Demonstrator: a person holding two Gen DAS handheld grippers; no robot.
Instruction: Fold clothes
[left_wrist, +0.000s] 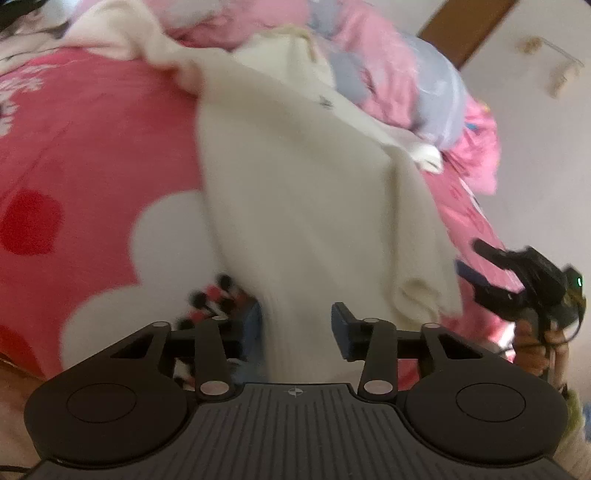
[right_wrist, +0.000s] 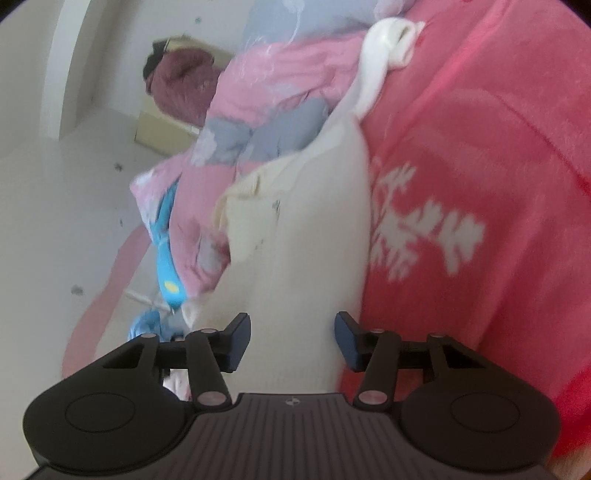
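Pink blanket (left_wrist: 92, 155) with white floral shapes covers the bed under my grippers. On it lies a cream sweater (left_wrist: 295, 192), spread lengthwise away from me, its ribbed hem draping between the fingers of my left gripper (left_wrist: 295, 328). That one stands spread wide, its left finger hidden by cloth. My right gripper (right_wrist: 291, 339) is also parted wide, the sweater's body beneath the gap, neither pad pinching it. Beyond the collar, a rumpled pink and grey quilt (right_wrist: 258, 122) is heaped. Motion blur softens everything.
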